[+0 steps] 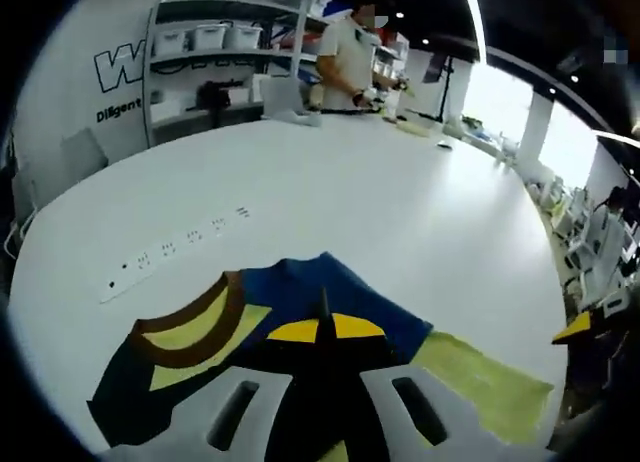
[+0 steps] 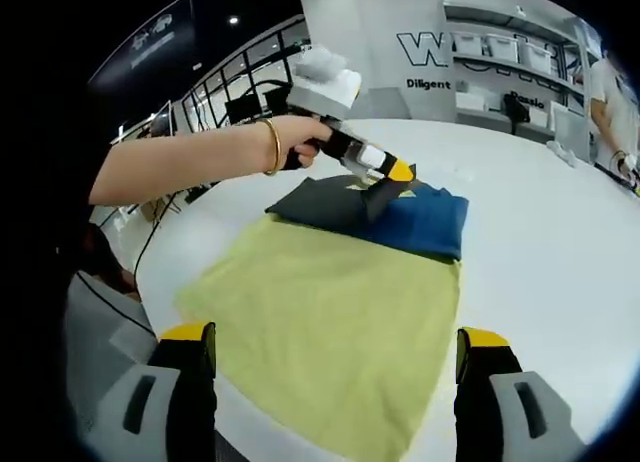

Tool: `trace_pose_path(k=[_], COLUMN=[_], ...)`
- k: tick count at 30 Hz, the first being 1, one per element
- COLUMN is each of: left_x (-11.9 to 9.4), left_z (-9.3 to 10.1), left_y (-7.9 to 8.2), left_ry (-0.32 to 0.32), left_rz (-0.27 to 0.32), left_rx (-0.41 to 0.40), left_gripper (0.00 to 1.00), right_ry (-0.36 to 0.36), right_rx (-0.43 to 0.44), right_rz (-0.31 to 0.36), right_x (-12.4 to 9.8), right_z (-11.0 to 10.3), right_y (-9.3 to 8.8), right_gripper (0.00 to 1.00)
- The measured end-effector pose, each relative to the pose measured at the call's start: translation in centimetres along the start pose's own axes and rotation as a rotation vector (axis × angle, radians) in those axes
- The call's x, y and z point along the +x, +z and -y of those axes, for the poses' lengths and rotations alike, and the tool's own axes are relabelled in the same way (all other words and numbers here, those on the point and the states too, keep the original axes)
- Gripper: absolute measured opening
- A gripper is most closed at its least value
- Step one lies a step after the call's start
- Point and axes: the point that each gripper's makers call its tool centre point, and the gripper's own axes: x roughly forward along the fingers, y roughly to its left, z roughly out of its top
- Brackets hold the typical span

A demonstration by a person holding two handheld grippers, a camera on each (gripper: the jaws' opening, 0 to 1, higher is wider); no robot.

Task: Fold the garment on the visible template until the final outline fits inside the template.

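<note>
White tabletop (image 1: 400, 212) stretches wide under both tools, with shelving (image 1: 215, 52) carrying pale bins against the far wall and a person (image 1: 350, 57) standing at the table's far edge in the left gripper view. A white power strip (image 1: 175, 250) lies on the table ahead and to the left of the left gripper (image 1: 322, 327).

The left gripper's jaws are drawn tight together, their yellow tips meeting on a pinched ridge of the garment (image 1: 300, 302), a dark navy and blue piece with a brown and yellow curved band at its left part. The cloth bunches directly around and just ahead of the jaws. To the right of the left gripper, the yellow-green template (image 1: 480, 377) shows from beneath the garment, lying flat on the table.

In the right gripper view, the right gripper (image 2: 335, 357) stands with its jaws wide apart, yellow-capped fingers at either side and nothing between them. The template (image 2: 330, 322) spreads straight ahead of it, between and beyond the jaws. At the template's far end sits the garment (image 2: 400, 217), folded into a compact dark and blue block, its near edge overlapping the template. The left gripper (image 2: 385, 177) reaches in from the left, held by a hand (image 2: 300, 137) with a gold bangle at the wrist, its tip pressed down onto the garment's top.
</note>
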Motion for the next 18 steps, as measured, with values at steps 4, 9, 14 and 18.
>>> trace_pose_path(k=[4,9,14,18], left_x=[1.0,2.4,3.1,3.0], left_z=[0.5,0.5,0.6,1.0], left_y=[-0.6,-1.6,-2.6,-2.3], left_ry=[-0.023,-0.045,-0.051,-0.076], left_rz=[-0.019,-0.043,-0.066,-0.052], left_rx=[-0.023,-0.085,-0.073,-0.075], left_gripper=[0.02,0.02,0.03,0.06], right_ry=[-0.007,-0.022,-0.035,-0.037], right_rx=[0.004,0.017,0.015,0.026], right_rz=[-0.004,0.000,-0.008,0.002], right_x=[0.0,0.0,-0.1,-0.1], right_z=[0.2,0.5,0.8,0.9], right_y=[-0.2,-0.3,-0.5,-0.4], right_gripper=[0.99,0.99,0.99,0.99])
